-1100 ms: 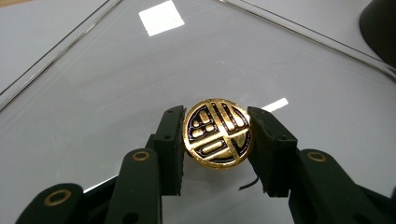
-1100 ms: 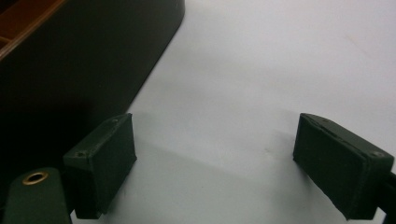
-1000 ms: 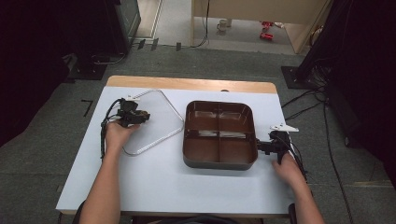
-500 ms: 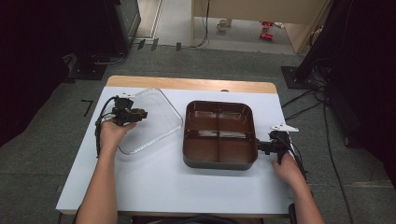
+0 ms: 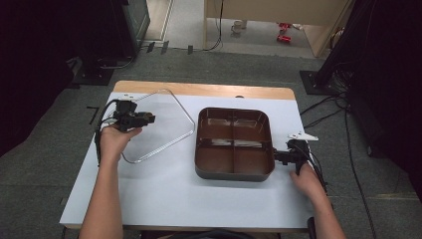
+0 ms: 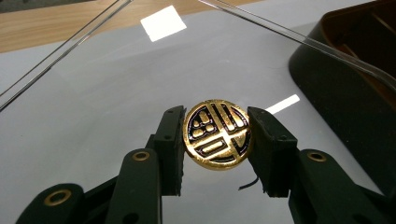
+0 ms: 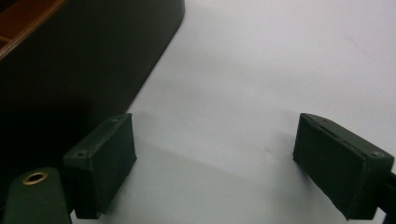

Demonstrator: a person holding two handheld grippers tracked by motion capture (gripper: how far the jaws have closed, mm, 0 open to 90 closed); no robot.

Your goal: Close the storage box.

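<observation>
Left gripper view: the clear lid [image 6: 140, 70] is hard to read, since the worktop [image 6: 56, 88] shows straight through it and only its thin bright edges and two light reflections mark it. The left tool [image 6: 216, 135] has its pads clamped on either side of a round gold knob [image 6: 217, 134] with a dark blue pattern, set in the lid's middle; the tool's body is cut off at the bottom edge. At the right, the dark outer wall of the tray [image 6: 345, 93] is cropped by the frame.

High view: the clear lid [image 5: 164, 124] shows as a rounded, faint outline, tilted, held at the left half of the worktop [image 5: 199, 199], apart from the tray. Whether its lower edge touches the worktop cannot be told. The knob is hidden under the left tool [image 5: 144, 118] and hand. The tray [image 5: 234, 172] is dark brown, rounded-square, split by a cross into four compartments; what lies in them is too dim to tell. The right tool [image 5: 275, 155] sits at the tray's right-hand rim.

Right gripper view: the right tool [image 7: 215, 158] stands wide open, nothing between its pads, bare worktop under them. The tray's dark wall [image 7: 93, 56] lies just beside the left pad; contact unclear.
</observation>
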